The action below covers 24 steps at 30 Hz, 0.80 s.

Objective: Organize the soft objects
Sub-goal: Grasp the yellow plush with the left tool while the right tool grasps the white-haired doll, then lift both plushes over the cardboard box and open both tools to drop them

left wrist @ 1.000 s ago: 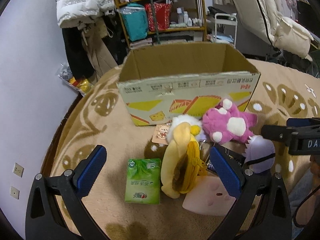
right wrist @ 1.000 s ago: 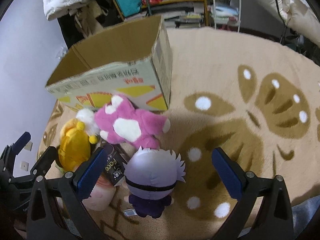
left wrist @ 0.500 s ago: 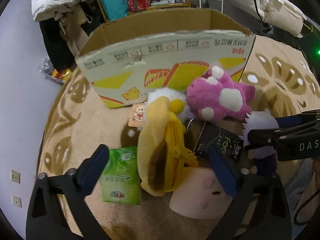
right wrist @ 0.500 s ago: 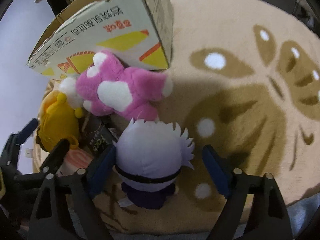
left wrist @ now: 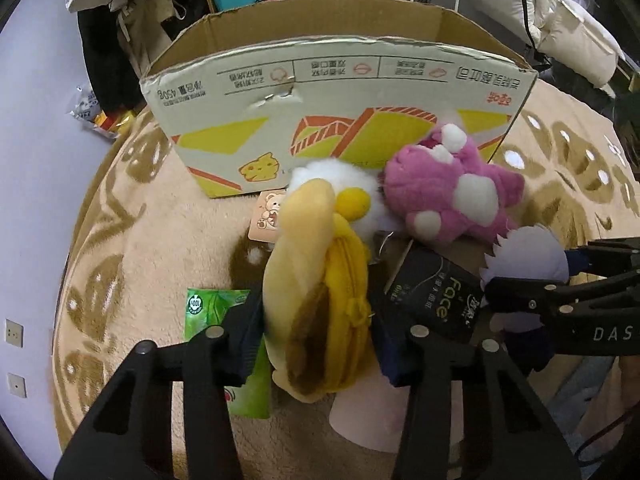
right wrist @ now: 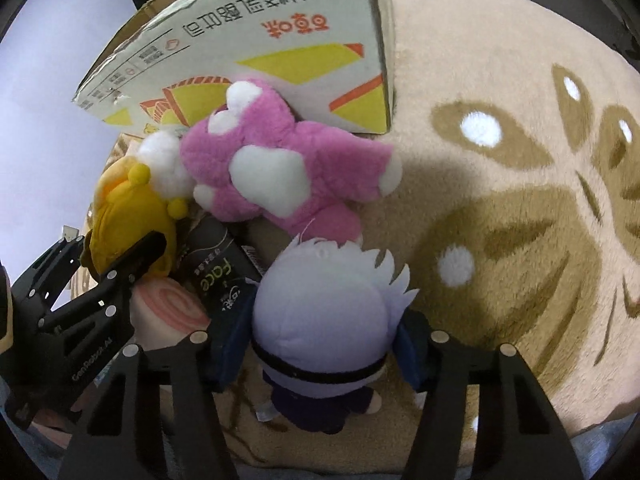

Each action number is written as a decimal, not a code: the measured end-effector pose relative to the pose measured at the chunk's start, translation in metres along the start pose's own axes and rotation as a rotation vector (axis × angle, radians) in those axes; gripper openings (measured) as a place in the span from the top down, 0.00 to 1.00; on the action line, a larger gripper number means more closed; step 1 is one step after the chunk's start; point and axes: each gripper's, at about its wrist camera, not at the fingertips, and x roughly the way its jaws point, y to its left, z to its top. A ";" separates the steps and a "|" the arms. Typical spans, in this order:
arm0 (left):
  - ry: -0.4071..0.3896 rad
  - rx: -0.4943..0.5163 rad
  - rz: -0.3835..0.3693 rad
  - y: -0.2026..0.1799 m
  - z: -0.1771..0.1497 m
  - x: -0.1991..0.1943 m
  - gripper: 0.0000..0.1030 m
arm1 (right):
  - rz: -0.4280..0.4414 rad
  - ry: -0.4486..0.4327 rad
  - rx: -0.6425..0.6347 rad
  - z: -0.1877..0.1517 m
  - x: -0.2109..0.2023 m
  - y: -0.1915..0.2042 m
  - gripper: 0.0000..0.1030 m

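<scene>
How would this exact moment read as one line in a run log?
left gripper: closing on yellow plush | right gripper: closing on white-haired doll | cardboard box: open behind

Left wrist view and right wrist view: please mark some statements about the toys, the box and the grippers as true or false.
1. The pink plush toy lies inside the cardboard box. False: it lies on the beige carpet, against the box front.
2. The left gripper straddles the yellow plush pouch. True.
3. The right gripper straddles the white-haired plush doll. True.
4. The green tissue pack lies on top of the pink toy. False: it lies on the carpet beside the yellow pouch.
</scene>
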 end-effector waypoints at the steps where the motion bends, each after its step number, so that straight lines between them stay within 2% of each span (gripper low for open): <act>1: -0.001 -0.001 -0.002 -0.001 0.000 -0.001 0.57 | -0.002 -0.004 -0.005 0.001 0.000 0.003 0.38; 7: -0.034 -0.042 0.007 0.006 0.001 -0.013 0.60 | -0.007 -0.089 -0.023 0.007 -0.017 0.010 0.39; 11: -0.091 -0.069 0.036 0.011 0.003 -0.029 0.60 | -0.019 -0.223 -0.074 0.010 -0.041 0.024 0.39; 15: -0.123 -0.096 0.043 0.017 0.004 -0.038 0.60 | -0.012 -0.299 -0.094 0.014 -0.052 0.037 0.39; 21: -0.201 -0.115 0.066 0.020 0.003 -0.061 0.60 | -0.012 -0.453 -0.120 0.013 -0.084 0.041 0.39; 24: -0.230 -0.118 0.078 0.020 0.003 -0.071 0.60 | -0.012 -0.521 -0.134 -0.001 -0.113 0.024 0.39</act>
